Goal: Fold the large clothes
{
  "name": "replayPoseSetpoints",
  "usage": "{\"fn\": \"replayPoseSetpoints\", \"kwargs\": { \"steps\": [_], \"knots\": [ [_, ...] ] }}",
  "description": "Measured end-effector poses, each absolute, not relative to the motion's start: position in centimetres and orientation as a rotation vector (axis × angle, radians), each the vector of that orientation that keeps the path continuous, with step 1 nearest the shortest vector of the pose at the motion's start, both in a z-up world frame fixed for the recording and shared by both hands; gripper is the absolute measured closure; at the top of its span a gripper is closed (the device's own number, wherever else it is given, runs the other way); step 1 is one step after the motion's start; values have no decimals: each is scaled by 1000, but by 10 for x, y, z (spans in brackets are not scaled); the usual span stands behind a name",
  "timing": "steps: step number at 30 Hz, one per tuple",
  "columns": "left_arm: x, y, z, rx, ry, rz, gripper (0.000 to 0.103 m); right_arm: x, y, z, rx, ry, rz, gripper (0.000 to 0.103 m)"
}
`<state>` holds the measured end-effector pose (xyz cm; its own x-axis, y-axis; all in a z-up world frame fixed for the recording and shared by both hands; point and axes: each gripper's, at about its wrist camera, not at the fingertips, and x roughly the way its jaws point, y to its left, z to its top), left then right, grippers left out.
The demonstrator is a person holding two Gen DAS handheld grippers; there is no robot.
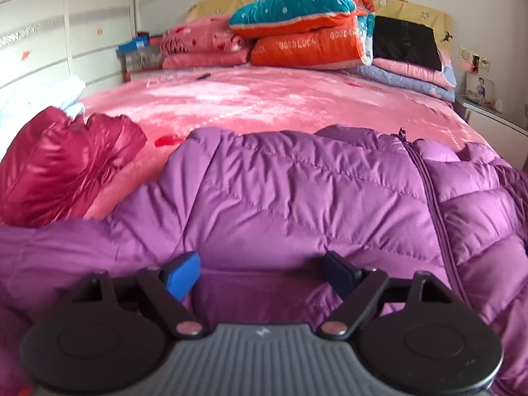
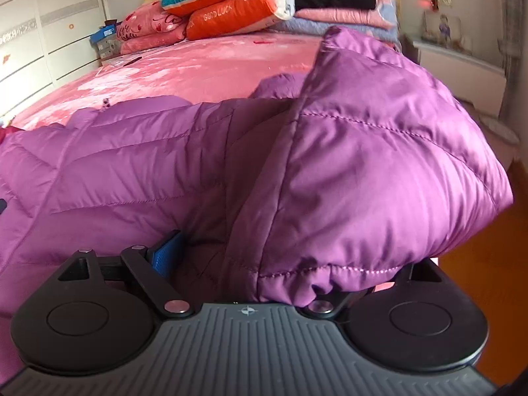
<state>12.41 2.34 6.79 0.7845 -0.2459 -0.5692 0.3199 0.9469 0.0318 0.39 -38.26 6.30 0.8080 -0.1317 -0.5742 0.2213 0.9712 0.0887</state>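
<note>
Two hand-held grippers over purple jacket [image 1: 280,191], left [image 1: 264,272] spread wide above it, right [image 2: 250,250] clamping a fold.

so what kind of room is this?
A home bedroom, most likely: a bed with a pink blanket, folded quilts stacked by the headboard, and a nightstand beside it. A purple down jacket lies on the bed.

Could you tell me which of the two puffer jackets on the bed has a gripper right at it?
The purple jacket, spread across the near edge. The left gripper is at its fabric; the dark red jacket lies crumpled aside.
</note>
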Motion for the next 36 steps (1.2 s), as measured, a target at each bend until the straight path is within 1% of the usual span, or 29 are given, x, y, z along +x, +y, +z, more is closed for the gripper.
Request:
{"fn": "replayPoseSetpoints", "kwargs": {
  "steps": [2,4,13,18,21,25,31,36],
  "knots": [
    [133,20,65,128,570,-286,17,21,-383,64,131,591,-187,0],
    [144,16,62,130,548,-262,13,39,-383,64,104,578,-184,0],
    [186,-2,56,115,504,-162,4,86,-387,65,37,533,-169,0],
    [182,3,61,108,517,-175,4,84,-397,68,77,555,-170,0],
    [169,10,71,94,537,-204,10,71,-396,76,90,585,-183,0],
    [133,26,91,69,549,-268,10,34,-408,96,156,607,-157,0],
    [61,64,124,41,565,-328,10,-72,-430,127,246,612,-59,0],
    [1,114,132,-14,650,-318,10,-159,-434,116,388,704,84,0]
  ]
}}
